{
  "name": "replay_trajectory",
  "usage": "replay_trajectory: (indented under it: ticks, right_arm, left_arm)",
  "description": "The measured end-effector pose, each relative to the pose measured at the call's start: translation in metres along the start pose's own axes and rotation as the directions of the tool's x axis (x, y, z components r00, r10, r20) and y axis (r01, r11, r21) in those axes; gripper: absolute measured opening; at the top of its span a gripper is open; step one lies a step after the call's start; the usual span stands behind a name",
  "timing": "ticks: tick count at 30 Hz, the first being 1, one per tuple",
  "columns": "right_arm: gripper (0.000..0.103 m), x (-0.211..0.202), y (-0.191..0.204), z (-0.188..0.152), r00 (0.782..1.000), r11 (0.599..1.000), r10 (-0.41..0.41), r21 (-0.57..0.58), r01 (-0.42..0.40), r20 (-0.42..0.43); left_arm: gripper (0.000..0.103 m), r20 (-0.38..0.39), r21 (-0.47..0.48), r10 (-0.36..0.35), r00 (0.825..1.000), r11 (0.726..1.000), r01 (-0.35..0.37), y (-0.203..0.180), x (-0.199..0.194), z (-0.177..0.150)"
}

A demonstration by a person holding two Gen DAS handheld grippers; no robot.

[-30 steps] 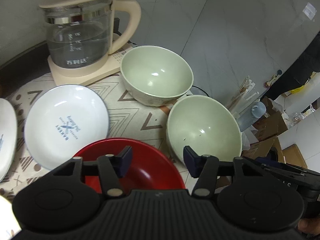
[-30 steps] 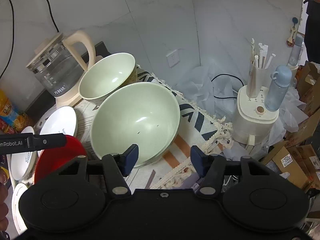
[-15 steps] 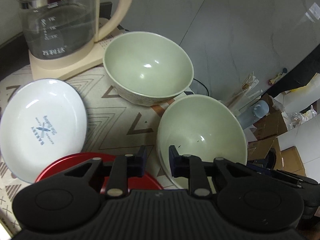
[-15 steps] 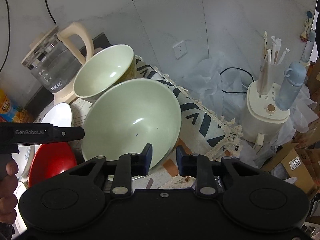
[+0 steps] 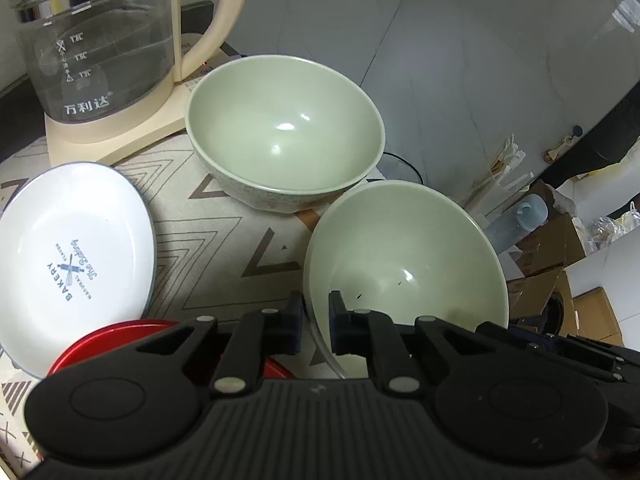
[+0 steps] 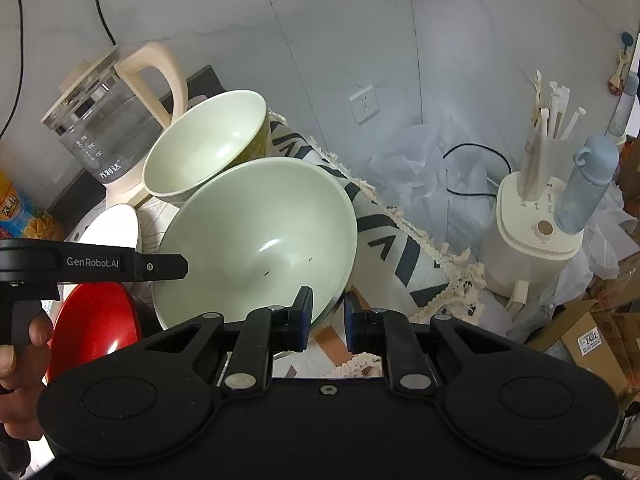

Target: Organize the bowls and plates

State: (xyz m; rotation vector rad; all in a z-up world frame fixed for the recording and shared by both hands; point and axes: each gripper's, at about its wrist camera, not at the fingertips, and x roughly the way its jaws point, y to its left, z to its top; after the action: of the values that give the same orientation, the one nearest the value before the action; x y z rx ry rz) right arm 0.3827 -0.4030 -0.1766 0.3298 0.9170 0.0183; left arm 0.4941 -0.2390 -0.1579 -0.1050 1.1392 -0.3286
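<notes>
Fingers of left gripper [image 5: 316, 322] and right gripper [image 6: 327, 320] just closed, pinching near green bowl's [image 5: 404, 256] rim at opposite sides; second bowl [image 5: 284, 128] at eleven o'clock.

From my left wrist camera, the red dish [image 5: 120, 338] is largely covered by the gripper body, only an arc showing. The white plate [image 5: 72, 264] runs off the left edge. The kettle [image 5: 100, 40] is cropped at the top. The near rim of the near green bowl [image 5: 404, 264] is hidden behind the left gripper [image 5: 316, 322], so I cannot confirm pad contact there. On the right wrist view, the person's hand [image 6: 18, 368] is cut by the left edge, and the carton label [image 6: 591, 337] is too small to read fully.
</notes>
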Motion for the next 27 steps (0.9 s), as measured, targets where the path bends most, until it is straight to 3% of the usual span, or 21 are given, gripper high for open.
replay_trajectory:
  ticks: [13,27]
  right_arm:
    - [0.016,-0.028,0.009,0.004,0.995,0.999,0.010,-0.044,-0.006,0.096]
    - [0.016,-0.065,0.045,-0.001,0.979,0.996,0.056,-0.081,-0.041,0.198]
  left_arm:
    - [0.011,0.084,0.005,-0.013,0.996,1.000,0.013,-0.003,-0.038,-0.003]
    - [0.011,0.206,0.002,0.024,0.978,1.000,-0.025,0.013,-0.106,-0.020]
